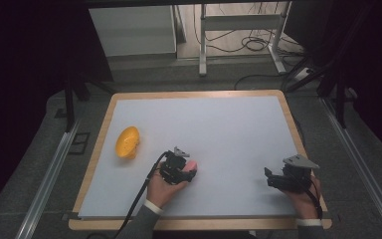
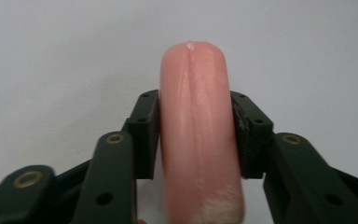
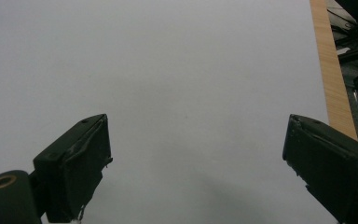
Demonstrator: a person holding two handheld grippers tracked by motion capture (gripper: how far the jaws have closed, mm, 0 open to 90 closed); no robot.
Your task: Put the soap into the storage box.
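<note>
Sausage [image 2: 198, 135], pink, smooth and round-ended, pinched between the two black jaws of the left gripper [image 2: 198, 135]; pads pressed against both of its sides, its rounded tip reaching past them over the white table top [image 2: 51, 56]. In the high view, same sausage [image 1: 192, 166] seen as a small pink spot at the front of the left gripper [image 1: 191, 172], low over the white surface, left of centre and toward the near edge. Left hand [image 1: 163, 189] wrapped around the gripper body, black cable [image 1: 138, 199] trailing back to the near edge.

Right gripper [image 1: 267, 178] near the right front corner of the table [image 1: 194, 93], well apart from the left one, held in the right hand [image 1: 306, 196], grey three-cornered plate [image 1: 300, 162] on top. Jaws spread wide in the right gripper view, with bare white surface between them and the wooden rim [image 3: 331, 79] at the right.

Yellow bowl [image 1: 128, 142] tilted on its side toward the left edge of the table, well apart from both grippers, with nothing touching it.
</note>
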